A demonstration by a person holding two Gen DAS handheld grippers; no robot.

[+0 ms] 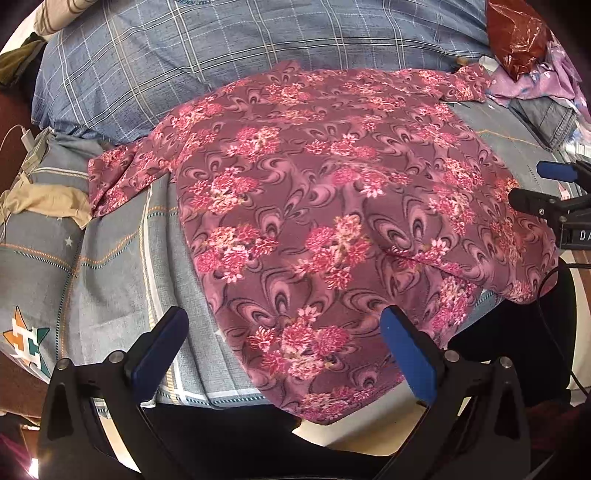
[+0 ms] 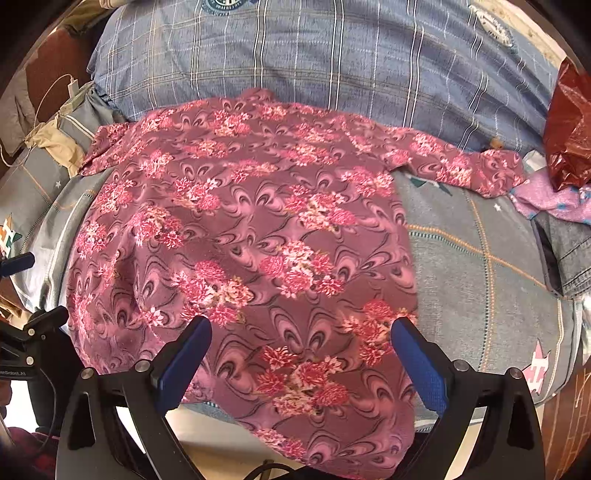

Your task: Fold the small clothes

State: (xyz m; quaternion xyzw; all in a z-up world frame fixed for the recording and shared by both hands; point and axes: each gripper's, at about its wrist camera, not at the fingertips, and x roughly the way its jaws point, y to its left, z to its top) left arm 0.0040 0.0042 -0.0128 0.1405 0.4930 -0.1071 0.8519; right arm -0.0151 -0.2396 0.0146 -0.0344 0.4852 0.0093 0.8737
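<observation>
A maroon blouse with pink flower print (image 1: 325,206) (image 2: 251,251) lies spread flat on the grey bedsheet (image 1: 110,280) (image 2: 480,280), sleeves out to both sides, its hem hanging over the near edge of the bed. My left gripper (image 1: 284,332) hovers open over the hem's left part, with nothing between its blue pads (image 1: 406,354). Over the hem's right part my right gripper (image 2: 301,339) is open too, its pads (image 2: 421,365) apart above the cloth. The right gripper's body (image 1: 554,199) shows at the right edge of the left wrist view.
A blue checked quilt (image 1: 229,48) (image 2: 325,55) is piled behind the blouse. A red plastic bag (image 1: 517,33) (image 2: 569,136), purple cloth (image 1: 524,81) and denim (image 2: 569,251) lie at the right. A beige cloth (image 1: 48,203) and a white charger cable (image 1: 22,136) are at the left.
</observation>
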